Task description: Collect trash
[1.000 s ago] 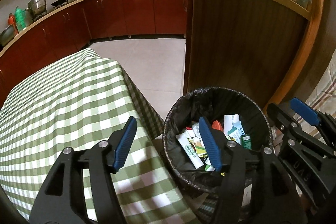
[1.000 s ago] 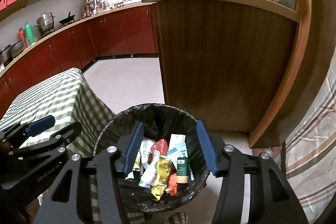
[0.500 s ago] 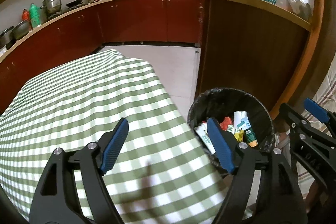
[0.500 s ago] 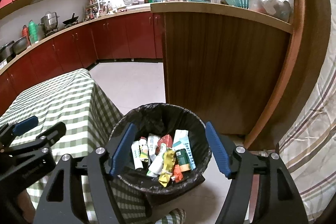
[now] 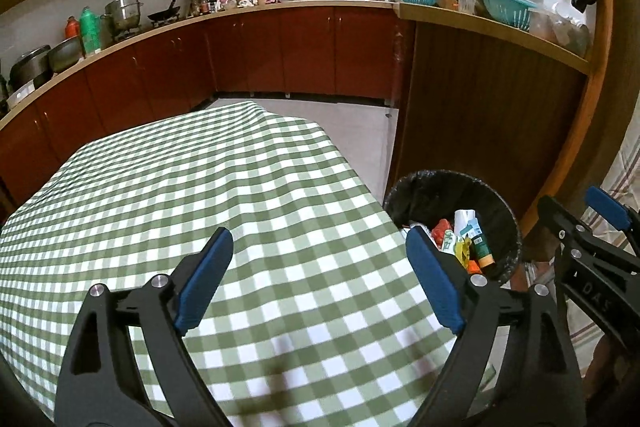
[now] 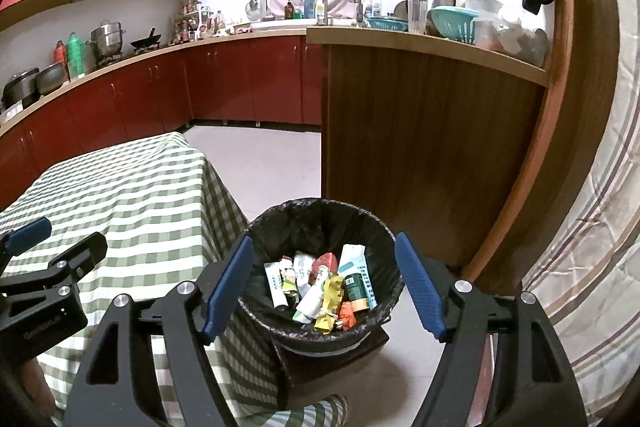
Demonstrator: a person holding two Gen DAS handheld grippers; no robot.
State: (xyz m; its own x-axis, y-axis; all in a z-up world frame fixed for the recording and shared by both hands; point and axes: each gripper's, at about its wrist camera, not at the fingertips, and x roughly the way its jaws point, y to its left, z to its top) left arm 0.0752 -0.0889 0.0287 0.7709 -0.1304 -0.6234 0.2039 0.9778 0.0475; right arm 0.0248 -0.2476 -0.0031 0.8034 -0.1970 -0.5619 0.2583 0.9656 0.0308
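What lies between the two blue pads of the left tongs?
Only bare green checked tablecloth shows between the pads of the left tongs in the left wrist view; nothing is held while the jaws are opening. The trash bin stands just beyond the right pad.

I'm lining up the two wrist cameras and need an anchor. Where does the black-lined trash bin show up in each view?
Left wrist: the trash bin sits at lower right, just past the table's corner, partly behind the gripper's right finger.
Right wrist: the trash bin sits at lower centre, framed between the gripper's two fingers.
Shared landmark: the green checked tablecloth, directly left of the bin in both.
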